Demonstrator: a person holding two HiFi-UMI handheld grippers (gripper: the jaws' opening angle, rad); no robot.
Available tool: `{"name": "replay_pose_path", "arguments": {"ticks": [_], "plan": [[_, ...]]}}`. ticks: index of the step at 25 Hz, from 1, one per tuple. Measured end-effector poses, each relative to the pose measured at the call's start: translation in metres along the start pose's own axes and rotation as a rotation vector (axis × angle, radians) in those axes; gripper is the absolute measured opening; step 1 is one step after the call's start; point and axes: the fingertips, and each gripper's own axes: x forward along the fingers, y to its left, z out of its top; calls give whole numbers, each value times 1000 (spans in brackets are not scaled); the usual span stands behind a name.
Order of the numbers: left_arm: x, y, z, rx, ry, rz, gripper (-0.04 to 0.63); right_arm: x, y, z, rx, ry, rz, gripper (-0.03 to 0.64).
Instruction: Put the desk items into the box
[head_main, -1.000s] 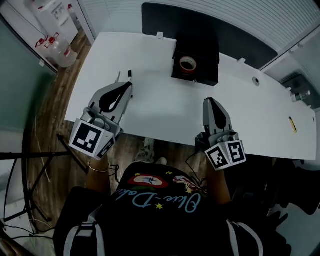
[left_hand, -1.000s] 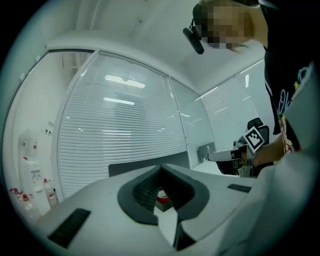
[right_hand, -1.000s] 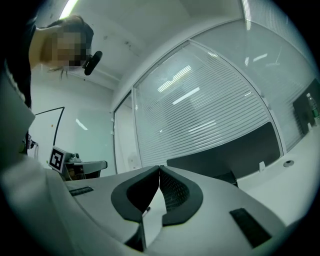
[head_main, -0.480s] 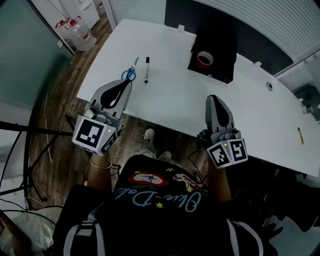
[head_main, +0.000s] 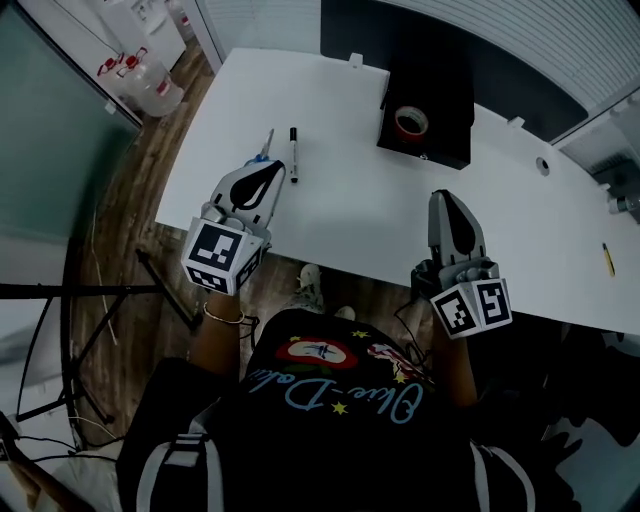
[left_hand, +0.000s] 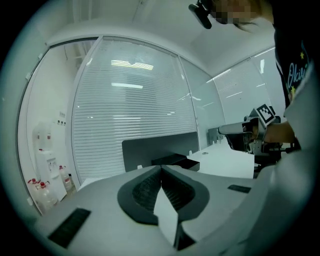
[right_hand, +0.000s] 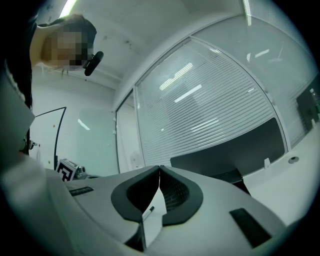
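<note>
On the white tabletop (head_main: 340, 205), an open black rectangular box (head_main: 447, 95) with a red tape roll (head_main: 410, 122) inside sits by the far edge. A yellow pencil (head_main: 608, 258) lies far right, well apart. The left gripper (head_main: 272, 172), jaws closed on nothing, covers the blue-handled metal scissors (head_main: 266, 143); only the blades and a bit of handle show. Just beside them lies a slim black marker (head_main: 293, 155), and both run lengthwise away from the person. The right gripper (head_main: 446, 203), also closed and empty, hangs over the near edge.
</note>
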Motion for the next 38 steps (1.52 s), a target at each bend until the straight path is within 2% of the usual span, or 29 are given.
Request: {"name": "replay_pose_path", "arguments": {"ticks": [7, 13, 21, 27, 29, 33, 38], "plan": [[35, 22, -50, -55, 118, -34, 29, 16, -15, 0, -30, 2, -61, 14], [61, 38, -91, -102, 214, -51, 31, 44, -21, -3, -48, 21, -78, 14], [86, 48, -124, -147, 283, -83, 31, 65, -22, -13, -43, 37, -90, 14], [100, 54, -135, -197, 347, -25, 42, 72, -33, -13, -17, 48, -58, 14], [104, 54, -140, -205, 377, -7, 80, 75, -37, -10, -15, 50, -39, 14], [110, 55, -148, -222, 417, 43, 80, 79, -45, -6, -10, 55, -3, 14], [118, 56, -164, -249, 490, 82, 141, 80, -58, -7, 10, 55, 14, 14]]}}
